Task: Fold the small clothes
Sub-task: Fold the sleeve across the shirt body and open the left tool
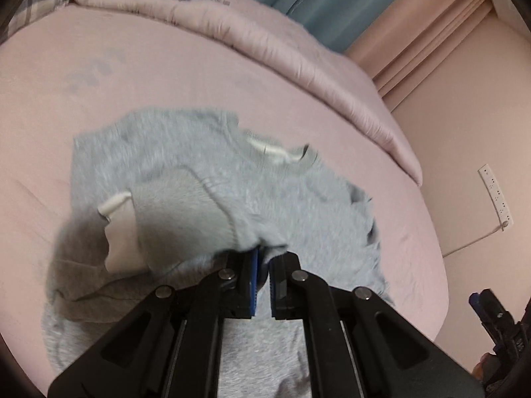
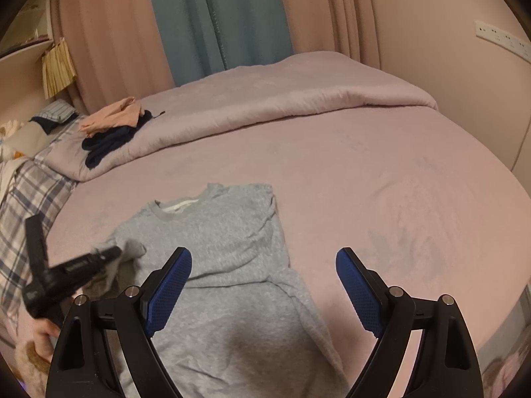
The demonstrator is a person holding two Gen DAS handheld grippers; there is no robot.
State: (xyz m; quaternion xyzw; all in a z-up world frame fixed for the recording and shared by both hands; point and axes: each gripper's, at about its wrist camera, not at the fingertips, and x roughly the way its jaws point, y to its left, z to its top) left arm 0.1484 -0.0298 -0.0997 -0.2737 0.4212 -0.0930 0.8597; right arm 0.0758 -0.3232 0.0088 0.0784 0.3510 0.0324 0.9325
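The left claw (image 1: 264, 267) is clenched on a fold of the grey sweater (image 1: 212, 179): in the left wrist view its two blue pads (image 1: 254, 285) stand almost together, with a bunch of the grey knit pinched between their tips and lifted off the bed (image 1: 166, 76), so that the cloth drapes down and to the left of the claw and shows a pale inner lining near a white tag. That view is smeared with motion blur, so the sweater's edges are soft. The right wrist view shows the same left claw (image 2: 113, 252) from the side at the left of the picture, a blurred black shape whose tip sits at the sweater's left sleeve, with a person's hand (image 2: 44, 333) just visible below it. The right claw (image 2: 264, 290) is released, its blue pads (image 2: 169, 293) spread wide apart and gripping nothing; it hangs over the lower half of the sweater (image 2: 225, 252), and whether its fingertips touch the fabric cannot be told. The sweater lies on the pink sheet of the bed (image 2: 381, 182), collar towards the far side, with the right-hand side already turned in to a straight edge. Behind it a folded-back pink duvet (image 2: 265, 99) runs across the bed, and on its left end sits a small heap of dark navy and peach clothes (image 2: 113, 129). Teal and pink curtains (image 2: 219, 16) hang beyond the bed.
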